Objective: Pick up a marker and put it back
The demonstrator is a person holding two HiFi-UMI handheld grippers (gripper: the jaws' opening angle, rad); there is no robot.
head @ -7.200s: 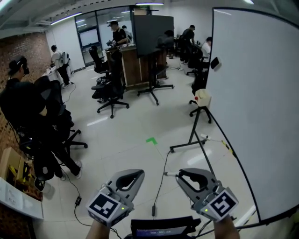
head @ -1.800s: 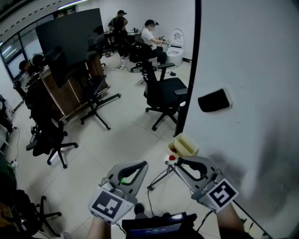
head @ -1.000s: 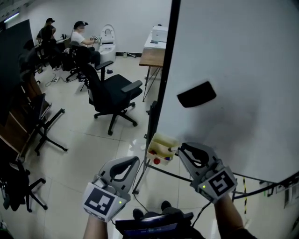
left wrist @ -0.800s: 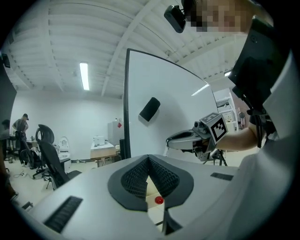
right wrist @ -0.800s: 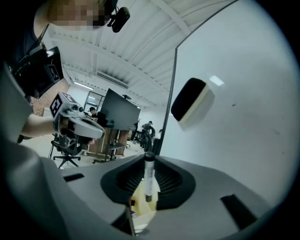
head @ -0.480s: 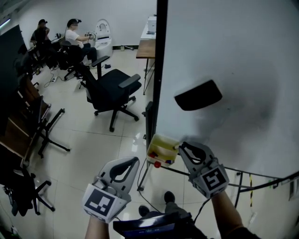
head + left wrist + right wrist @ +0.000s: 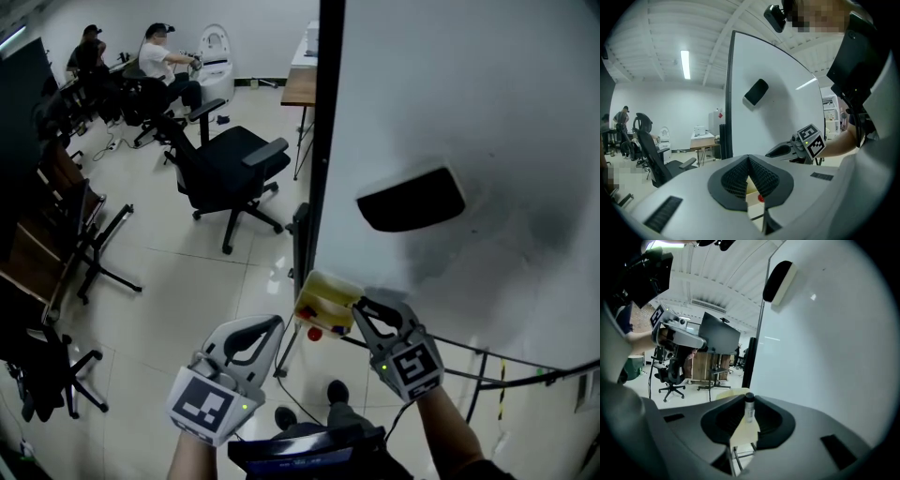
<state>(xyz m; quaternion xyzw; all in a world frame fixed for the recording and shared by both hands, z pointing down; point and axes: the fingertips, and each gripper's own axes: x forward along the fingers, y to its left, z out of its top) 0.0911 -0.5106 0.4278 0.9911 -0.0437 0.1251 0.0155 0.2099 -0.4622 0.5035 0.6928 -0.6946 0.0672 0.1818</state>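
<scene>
A white-barrelled marker with a black cap stands upright between the jaws of my right gripper, which is shut on it. In the head view this right gripper has its tips at the right edge of the yellow tray fixed to the whiteboard. A red cap shows under the tray's near side. My left gripper hangs lower left of the tray, shut and holding nothing. In the left gripper view the left gripper has its pads meeting at the tip.
A black eraser sticks to the whiteboard above the tray. A black office chair stands on the tiled floor to the left, with more chairs and a dark screen stand beyond. People sit at the back.
Over the last seconds I have come across the room to the whiteboard. In the last half second the right gripper moved slightly down and left, up against the yellow tray.
</scene>
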